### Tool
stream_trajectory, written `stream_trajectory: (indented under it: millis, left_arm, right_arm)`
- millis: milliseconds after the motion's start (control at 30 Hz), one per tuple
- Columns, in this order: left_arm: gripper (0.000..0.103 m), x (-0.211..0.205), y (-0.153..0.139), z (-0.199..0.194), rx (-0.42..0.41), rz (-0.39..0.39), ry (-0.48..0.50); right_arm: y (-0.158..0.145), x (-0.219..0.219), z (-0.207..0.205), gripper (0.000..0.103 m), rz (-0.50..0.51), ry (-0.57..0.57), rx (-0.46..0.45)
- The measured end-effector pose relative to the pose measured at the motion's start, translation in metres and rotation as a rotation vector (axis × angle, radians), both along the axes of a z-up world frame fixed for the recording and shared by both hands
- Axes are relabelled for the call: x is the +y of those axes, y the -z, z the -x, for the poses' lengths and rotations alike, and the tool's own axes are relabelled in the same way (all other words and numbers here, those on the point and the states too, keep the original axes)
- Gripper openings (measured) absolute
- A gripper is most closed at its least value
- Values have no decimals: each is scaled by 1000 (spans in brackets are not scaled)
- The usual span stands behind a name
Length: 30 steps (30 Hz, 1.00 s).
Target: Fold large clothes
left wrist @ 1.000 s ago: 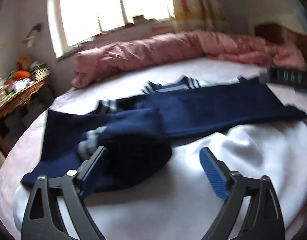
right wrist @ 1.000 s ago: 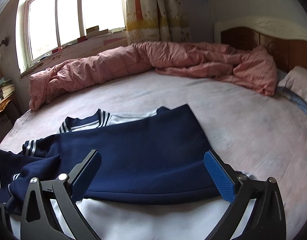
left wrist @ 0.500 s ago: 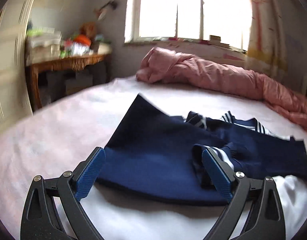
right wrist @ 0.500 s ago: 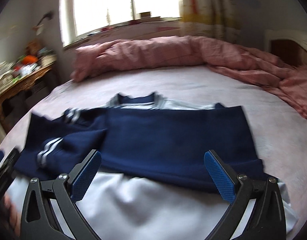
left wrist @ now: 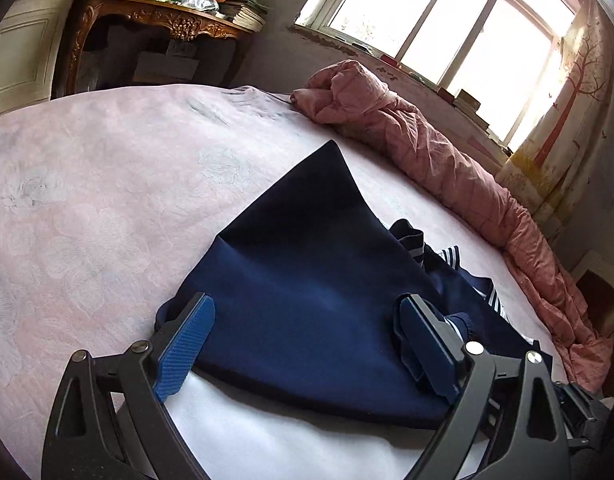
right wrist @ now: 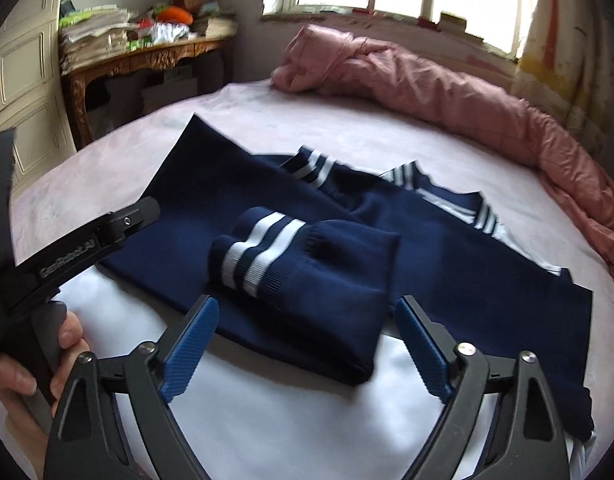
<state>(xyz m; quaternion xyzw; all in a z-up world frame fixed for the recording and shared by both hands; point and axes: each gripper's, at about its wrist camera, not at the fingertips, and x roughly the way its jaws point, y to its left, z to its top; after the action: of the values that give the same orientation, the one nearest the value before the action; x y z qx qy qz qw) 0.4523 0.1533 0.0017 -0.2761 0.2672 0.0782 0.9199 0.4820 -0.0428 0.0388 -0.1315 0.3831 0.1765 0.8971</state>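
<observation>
Sweater [right wrist: 447, 248] sleeves could slip unfolded if the empty right hand-held gripper [right wrist: 305, 354], jaws just narrowing though wide, snags the striped cuff [right wrist: 263, 256].

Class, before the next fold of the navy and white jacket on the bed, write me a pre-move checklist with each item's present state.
1. Right hand-held gripper free of cloth: ok; jaws wide though just closing a little, the folded sleeve lying between them ungripped.
2. Left hand-held gripper free of cloth: ok, open over the navy panel.
3. Striped cuff lying on top of the jacket: ok.
4. Jacket clear of the pink quilt: ok.
5. Navy panel lying flat: not ok, it peaks up in the left wrist view.
6. Hem nearest the cameras even: cannot tell.
</observation>
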Motion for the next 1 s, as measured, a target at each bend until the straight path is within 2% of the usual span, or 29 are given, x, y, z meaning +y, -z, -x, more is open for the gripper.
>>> stream_trajectory:
  millis: [167,267,333,367,433,567,700,800,933,1000]
  left_arm:
    - [93,15,0,0,4,34,-54]
    - [93,22,5,-1,13,76,-58]
    - [93,23,6,-2,13,84,-53]
    - [93,22,5,-2,11,80,-51]
    - [93,19,4,-2,9,60,-47]
    - [93,10,-3,-3,4,7,-38]
    - [93,4,-7,-6,3,-39,-33]
    - [93,1,-6,-9,13,-57,-26]
    - [93,0,-3,-12,38,-69,-19]
    - [92,-2,0,-15,60,-78,-14]
  right_arm:
    - [13,24,-23,84,30,-21,45]
    - [25,40,-30,83,107,-26,51]
    - [30,43,-36,66,145,-2,48]
    - [29,41,-37,61,152,22,25]
    - [24,34,-37,35,170,56,-45]
    - [6,-1,-39,16,223,190,-164]
    - [-17,-71,-53,14,168,387,-202]
    - [-20,-118,-64,14,196,536,-223]
    - [-14,-151,-73,14,192,531,-180]
    - [-13,-167,-76,14,135,541,-140]
